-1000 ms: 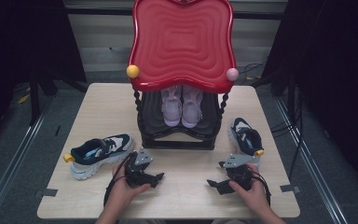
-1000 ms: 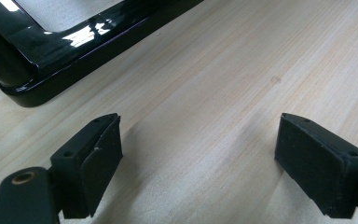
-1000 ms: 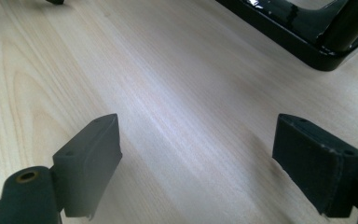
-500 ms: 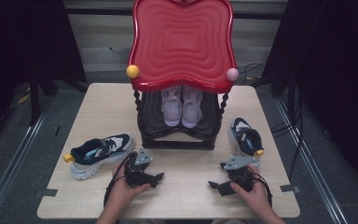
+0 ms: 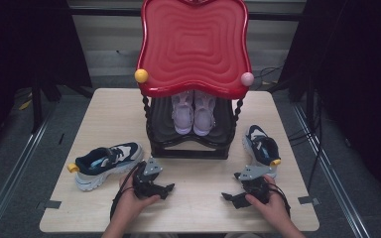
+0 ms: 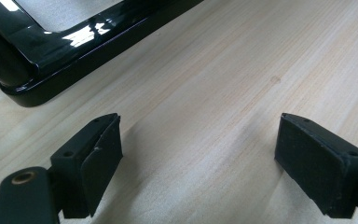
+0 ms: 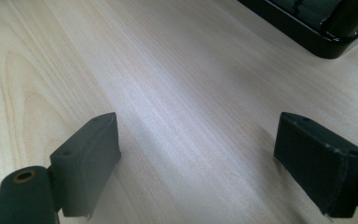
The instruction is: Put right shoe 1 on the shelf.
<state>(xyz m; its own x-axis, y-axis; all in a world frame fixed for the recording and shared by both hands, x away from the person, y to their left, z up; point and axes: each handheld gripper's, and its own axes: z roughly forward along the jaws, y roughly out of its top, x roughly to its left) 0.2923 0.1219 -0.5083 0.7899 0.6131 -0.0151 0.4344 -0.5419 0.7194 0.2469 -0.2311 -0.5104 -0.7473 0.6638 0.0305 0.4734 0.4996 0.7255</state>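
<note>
Wooden table [image 5: 104,114], my station: 1 black shoe rack [image 5: 188,148] at centre; 2 navy sneakers, left sneaker [image 5: 106,163] and right sneaker [image 5: 262,148]. I rest my left gripper [image 5: 167,188] and right gripper [image 5: 226,197] beside them, jaws wide, holding nothing.

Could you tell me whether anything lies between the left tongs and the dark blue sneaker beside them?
Nothing visible does: the left tongs stand open on bare table, with the dark blue sneaker just beside the hand.

No writing, label, brand or number can be read on anything here.
</note>
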